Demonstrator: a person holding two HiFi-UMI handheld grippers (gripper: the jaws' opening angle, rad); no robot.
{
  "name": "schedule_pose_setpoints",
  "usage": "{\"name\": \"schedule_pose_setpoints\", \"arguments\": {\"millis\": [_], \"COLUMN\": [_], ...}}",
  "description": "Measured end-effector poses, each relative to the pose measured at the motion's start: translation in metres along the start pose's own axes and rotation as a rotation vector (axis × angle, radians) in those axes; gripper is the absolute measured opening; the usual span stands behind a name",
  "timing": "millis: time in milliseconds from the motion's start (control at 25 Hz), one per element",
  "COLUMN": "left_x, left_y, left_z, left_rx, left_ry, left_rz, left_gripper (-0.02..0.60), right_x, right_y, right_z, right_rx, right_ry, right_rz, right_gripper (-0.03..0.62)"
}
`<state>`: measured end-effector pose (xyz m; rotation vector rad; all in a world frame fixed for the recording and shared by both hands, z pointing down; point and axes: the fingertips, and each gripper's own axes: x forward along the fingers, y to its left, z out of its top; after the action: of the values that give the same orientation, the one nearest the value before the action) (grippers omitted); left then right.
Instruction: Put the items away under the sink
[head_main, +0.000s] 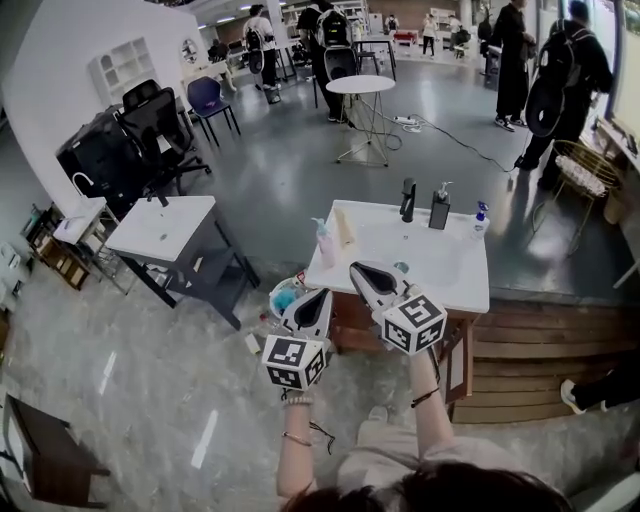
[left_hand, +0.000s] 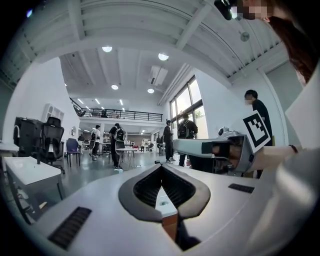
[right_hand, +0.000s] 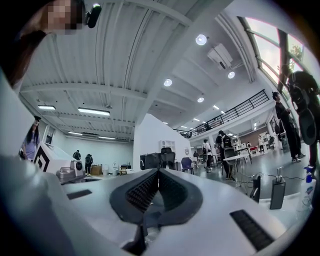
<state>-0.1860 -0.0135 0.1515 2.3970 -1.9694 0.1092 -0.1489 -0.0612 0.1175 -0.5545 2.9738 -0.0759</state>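
Note:
A white sink top (head_main: 440, 270) stands on a wooden cabinet in front of me. On it are a pink and blue bottle (head_main: 322, 243), a beige item (head_main: 344, 227), a black soap dispenser (head_main: 440, 208) and a small blue-capped bottle (head_main: 481, 218), with a black faucet (head_main: 408, 200) at the back. My left gripper (head_main: 322, 296) is level in the air before the sink's left corner, jaws shut and empty (left_hand: 161, 170). My right gripper (head_main: 358, 270) hovers over the sink's near edge, also shut with nothing in it (right_hand: 158, 172).
A round basket (head_main: 288, 296) with several items sits on the floor by the cabinet's left side. A second white sink unit (head_main: 165, 230) stands to the left. A round table (head_main: 361, 86), office chairs and several people are further back. Wooden decking (head_main: 550, 350) lies to the right.

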Motion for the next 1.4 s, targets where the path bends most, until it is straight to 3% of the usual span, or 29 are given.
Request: {"name": "schedule_pose_setpoints", "arguments": {"millis": [240,640,1160,1400], "left_x": [0.030,0.075,0.118,0.126], "left_y": [0.026,0.066,0.087,0.109], "left_z": [-0.009,-0.029,-0.065,-0.078], "left_rx": [-0.015,-0.061,-0.114,-0.146], "left_ry": [0.022,0.041,0.120,0.146], "left_rz": [0.003,0.012,-0.078,-0.111], "left_gripper": [0.002,0.003,0.002,0.002], "right_x": [0.022,0.074,0.096,0.123], "right_y": [-0.041,-0.067,-0.103,-0.104], "right_z": [-0.011,-0.035,-0.071,-0.098], "right_rx": [0.013,0.012,0.066,0.044], "right_ry": [0.031,0.069,0.127,0.208], "right_rz": [-0.043,-0.017,-0.119,-0.152], "right_gripper": [0.017,0.017,0.017,0.017]}}
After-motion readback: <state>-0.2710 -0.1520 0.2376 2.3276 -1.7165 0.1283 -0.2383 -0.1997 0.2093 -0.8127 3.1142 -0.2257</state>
